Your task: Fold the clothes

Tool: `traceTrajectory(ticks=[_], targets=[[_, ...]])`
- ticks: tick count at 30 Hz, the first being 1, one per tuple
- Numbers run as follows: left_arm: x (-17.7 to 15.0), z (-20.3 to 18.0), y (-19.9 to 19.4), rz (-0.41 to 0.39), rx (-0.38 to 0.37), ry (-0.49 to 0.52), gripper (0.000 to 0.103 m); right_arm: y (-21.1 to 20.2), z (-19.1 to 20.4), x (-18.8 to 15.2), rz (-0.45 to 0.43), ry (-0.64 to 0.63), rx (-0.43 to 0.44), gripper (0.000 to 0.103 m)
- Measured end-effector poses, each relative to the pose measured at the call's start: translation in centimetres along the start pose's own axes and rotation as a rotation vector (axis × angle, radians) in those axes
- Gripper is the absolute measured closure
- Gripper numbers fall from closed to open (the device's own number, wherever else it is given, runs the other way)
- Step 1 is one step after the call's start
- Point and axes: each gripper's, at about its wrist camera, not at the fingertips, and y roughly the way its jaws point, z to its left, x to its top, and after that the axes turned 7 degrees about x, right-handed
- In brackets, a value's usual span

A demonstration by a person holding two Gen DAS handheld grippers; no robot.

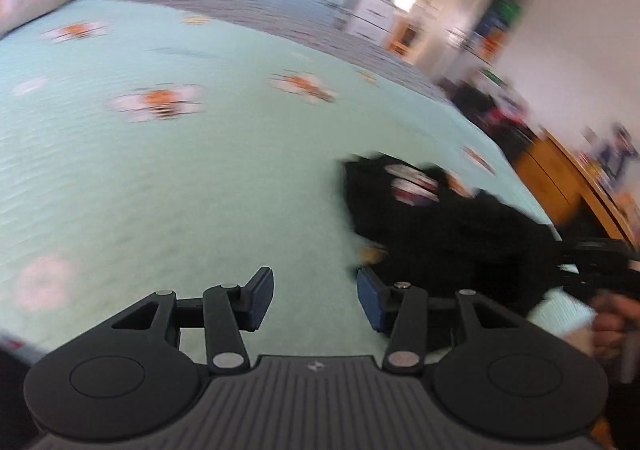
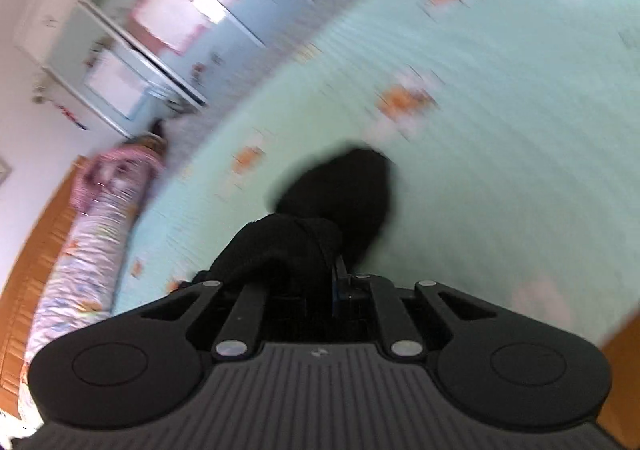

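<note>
Black garment sits bunched on the mint bedspread at the bed's right edge, one end pinched in my right tongs and pulled up off the bed. Left tongs hang spread apart, holding nothing, just left of it. No neat fold visible anywhere, so most folding looks left, though everything's pretty blurry.

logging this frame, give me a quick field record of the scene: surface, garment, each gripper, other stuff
surface: mint green bedspread with orange flower print
garment: black garment, bunched, near the bed's edge
left gripper: left gripper open, empty, above the bedspread
right gripper: right gripper shut on the black cloth
other: pink patterned pillow by the wooden frame
image quality: both views motion-blurred
</note>
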Motion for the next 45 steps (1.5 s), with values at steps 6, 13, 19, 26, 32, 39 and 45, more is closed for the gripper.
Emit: traceTrajectory(ticks=[6, 13, 19, 26, 32, 39, 45], targets=[[0.4, -7.3, 0.9, 0.013, -0.158, 0.217, 0.054, 2.1, -1.0, -3.6, 0.040, 0.070, 0.043, 0.089], [1.0, -12.0, 6.5, 0.051, -0.175, 0.335, 0.050, 0.2, -1.2, -3.6, 0.054, 0.110, 0.087, 0.083], [1.7, -12.7, 11.4, 0.067, 0.014, 0.396, 0.042, -0.8, -1.5, -3.1, 0.040, 0.117, 0.077, 0.060], [5.1, -7.2, 14.1, 0.096, 0.112, 0.170, 0.056, -3.7, 0.2, -2.6, -0.073, 0.013, 0.136, 0.040], [5.0, -6.1, 12.8, 0.102, 0.071, 0.145, 0.055, -3.1, 3.5, -3.6, -0.014, -0.134, 0.222, 0.036], [3.6, -7.7, 11.7, 0.112, 0.089, 0.227, 0.050, 1.5, 4.8, -7.2, 0.104, -0.193, 0.096, 0.026], [3.1, -8.4, 12.2, 0.133, 0.107, 0.262, 0.041, 4.6, 3.8, -6.3, 0.092, -0.150, -0.035, 0.028]])
